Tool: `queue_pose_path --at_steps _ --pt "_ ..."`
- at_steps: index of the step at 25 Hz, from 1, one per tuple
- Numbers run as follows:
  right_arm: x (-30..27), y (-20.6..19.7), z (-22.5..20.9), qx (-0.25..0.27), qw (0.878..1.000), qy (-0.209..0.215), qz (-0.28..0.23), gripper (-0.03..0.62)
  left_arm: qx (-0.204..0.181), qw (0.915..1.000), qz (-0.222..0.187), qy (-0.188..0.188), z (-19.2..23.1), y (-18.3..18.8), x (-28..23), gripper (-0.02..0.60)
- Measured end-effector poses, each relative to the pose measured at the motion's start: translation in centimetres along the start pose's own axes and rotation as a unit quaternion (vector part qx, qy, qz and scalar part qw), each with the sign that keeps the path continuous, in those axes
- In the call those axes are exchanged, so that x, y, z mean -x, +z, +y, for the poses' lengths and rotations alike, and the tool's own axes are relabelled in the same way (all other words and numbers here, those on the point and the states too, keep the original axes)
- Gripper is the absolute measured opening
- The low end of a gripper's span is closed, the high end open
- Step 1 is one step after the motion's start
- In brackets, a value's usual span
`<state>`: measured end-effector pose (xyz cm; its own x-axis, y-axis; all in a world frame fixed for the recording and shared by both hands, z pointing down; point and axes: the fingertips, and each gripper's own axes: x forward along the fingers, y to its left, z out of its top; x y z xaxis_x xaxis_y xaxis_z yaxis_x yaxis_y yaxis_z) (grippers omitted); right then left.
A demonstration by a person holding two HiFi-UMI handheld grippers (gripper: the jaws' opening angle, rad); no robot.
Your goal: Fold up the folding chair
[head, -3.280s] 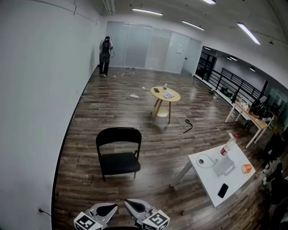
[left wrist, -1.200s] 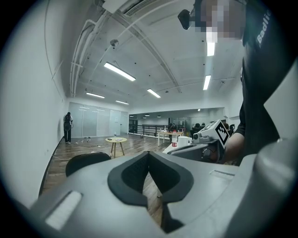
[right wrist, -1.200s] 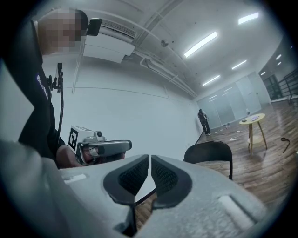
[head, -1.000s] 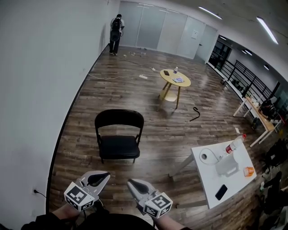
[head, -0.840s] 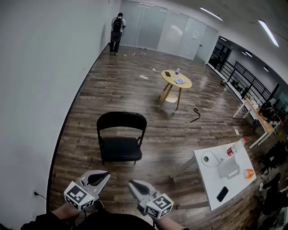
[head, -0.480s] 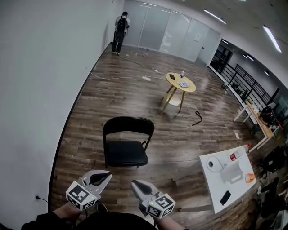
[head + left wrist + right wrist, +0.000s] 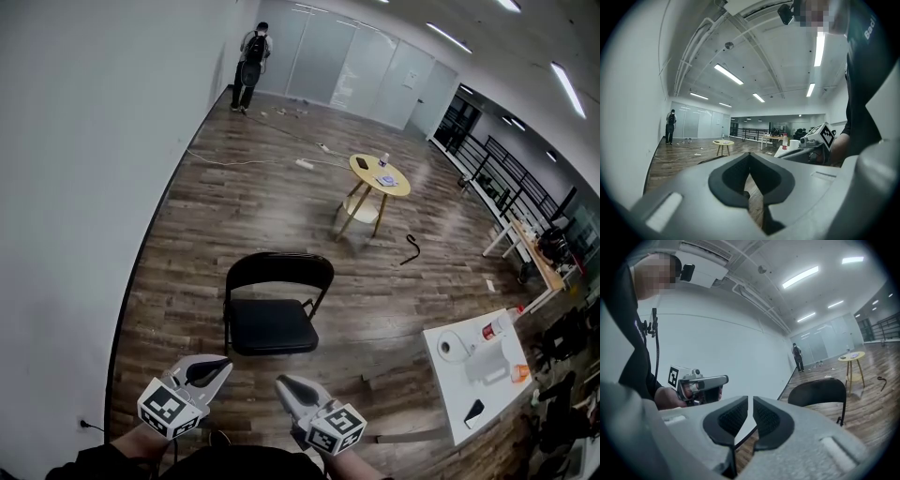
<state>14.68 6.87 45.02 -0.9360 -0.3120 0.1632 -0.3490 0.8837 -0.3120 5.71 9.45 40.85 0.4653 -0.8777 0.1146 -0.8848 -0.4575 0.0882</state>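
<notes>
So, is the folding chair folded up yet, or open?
Open, not folded. The black folding chair stands on its legs on the wood floor, seat flat and backrest upright.

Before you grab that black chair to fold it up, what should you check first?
1. The chair stands unfolded on the floor: ok.
2. Its seat is bare, nothing to tip off: ok.
3. The left gripper and the right gripper are empty: ok.
4. Jaws wide enough to take the frame: not ok; left shut, right barely apart.
5. Chair close enough to grip: not ok; it stands apart, ahead of both grippers.
6. The white table stands apart from the chair: ok.
</notes>
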Motion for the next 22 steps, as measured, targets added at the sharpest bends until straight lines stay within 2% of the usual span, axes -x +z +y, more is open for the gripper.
queue_pose_path --at_steps 8,14,22 --pt "-1.4 0.4 -1.4 -0.003 1.000 -0.008 0.001 0.035 0.011 0.9999 0.002 0.007 2.0 -0.4 -0.5 -0.003" --pt "-1.6 0.7 -4.7 -0.013 1.000 -0.007 -0.004 0.041 0.006 0.9998 0.010 0.017 2.4 -0.4 -2.6 -0.003" --pt "-2.1 2.8 -9.9 -0.010 1.000 0.019 -0.013 0.046 -0.001 0.9992 0.023 0.032 2.5 0.2 -7.4 -0.003"
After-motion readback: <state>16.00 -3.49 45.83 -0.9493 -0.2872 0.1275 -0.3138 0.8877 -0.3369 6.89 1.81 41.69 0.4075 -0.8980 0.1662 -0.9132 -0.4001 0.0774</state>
